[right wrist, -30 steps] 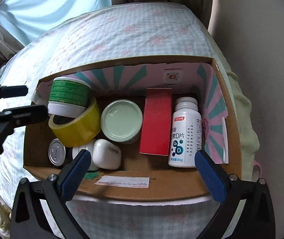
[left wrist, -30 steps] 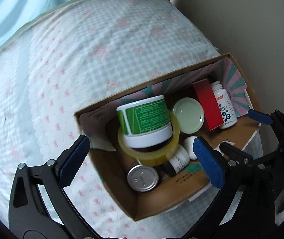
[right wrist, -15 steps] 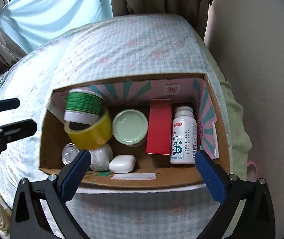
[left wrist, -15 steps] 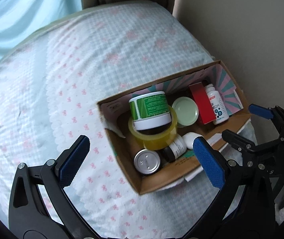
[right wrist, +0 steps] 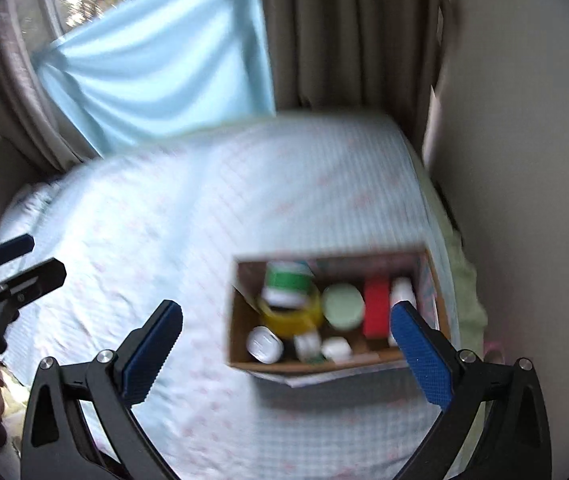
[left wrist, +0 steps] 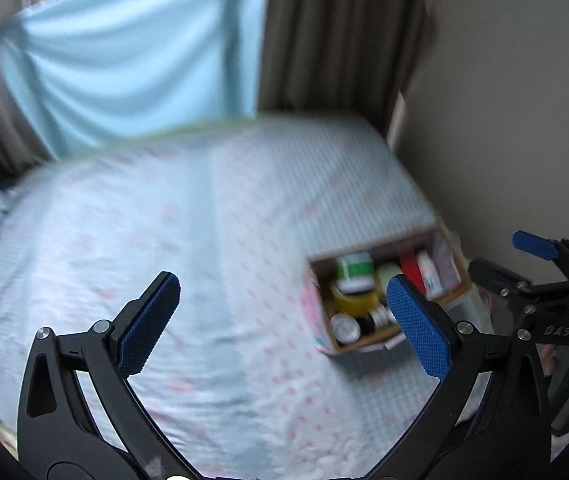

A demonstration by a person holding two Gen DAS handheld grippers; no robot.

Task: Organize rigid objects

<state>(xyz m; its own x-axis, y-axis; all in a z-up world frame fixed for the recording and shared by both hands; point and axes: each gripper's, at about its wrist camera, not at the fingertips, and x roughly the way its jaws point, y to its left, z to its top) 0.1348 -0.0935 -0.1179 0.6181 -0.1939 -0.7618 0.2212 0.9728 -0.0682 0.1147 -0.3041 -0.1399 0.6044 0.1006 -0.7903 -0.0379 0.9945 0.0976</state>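
While blur smears the left wrist view, left gripper [left wrist: 282, 322] spread and empty, cardboard box [left wrist: 368, 346] packed on the bedspread [left wrist: 164, 240]. From the right wrist: right gripper [right wrist: 286, 350] spread, empty, above the box's green-labelled jar [right wrist: 288, 282], yellow tape roll [right wrist: 290, 316], red carton [right wrist: 376, 312]. Probably packing done; next, nothing beyond setting both grippers down.

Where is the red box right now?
In the right wrist view, the red box stands inside the cardboard box on the bed, toward its right end, between the pale green lid and the white bottle.
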